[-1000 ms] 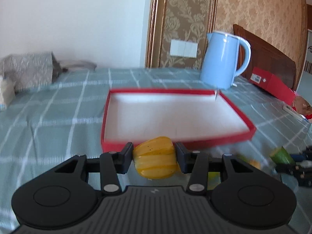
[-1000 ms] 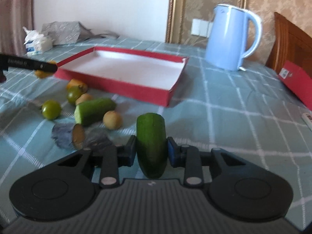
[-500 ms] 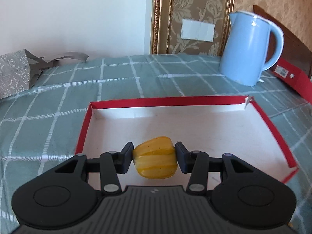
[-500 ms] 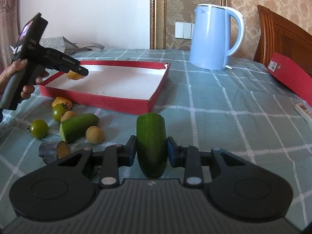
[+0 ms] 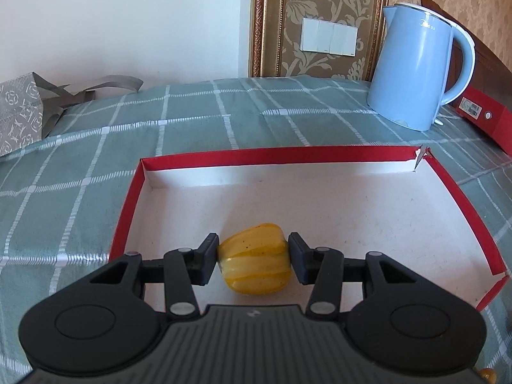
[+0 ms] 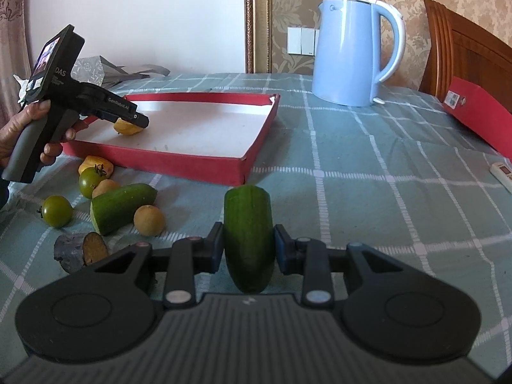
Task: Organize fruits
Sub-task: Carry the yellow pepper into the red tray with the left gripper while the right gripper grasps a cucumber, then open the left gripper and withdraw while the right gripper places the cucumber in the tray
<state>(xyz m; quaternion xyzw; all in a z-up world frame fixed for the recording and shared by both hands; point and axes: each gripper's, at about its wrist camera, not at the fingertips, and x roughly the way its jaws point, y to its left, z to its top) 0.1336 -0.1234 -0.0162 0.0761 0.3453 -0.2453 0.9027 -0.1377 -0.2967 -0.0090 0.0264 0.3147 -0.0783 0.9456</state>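
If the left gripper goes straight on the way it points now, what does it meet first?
Most likely the white floor of the red tray: the left gripper, shut on the yellow fruit, points down into it. The height above the floor is unclear.

left gripper (image 5: 254, 264) clamped, right gripper (image 6: 248, 249) clamped

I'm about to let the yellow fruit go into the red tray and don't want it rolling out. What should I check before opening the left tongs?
1. Yellow fruit over the red tray floor, inside the rim: ok.
2. Fruit resting on the floor rather than hanging above it: cannot tell.
3. Left tongs gripping the fruit on both sides: ok.
4. Tray floor around the fruit bare: ok.
5. Right tongs holding the cucumber piece away from the tray: ok.
6. Blue kettle outside the tray: ok.
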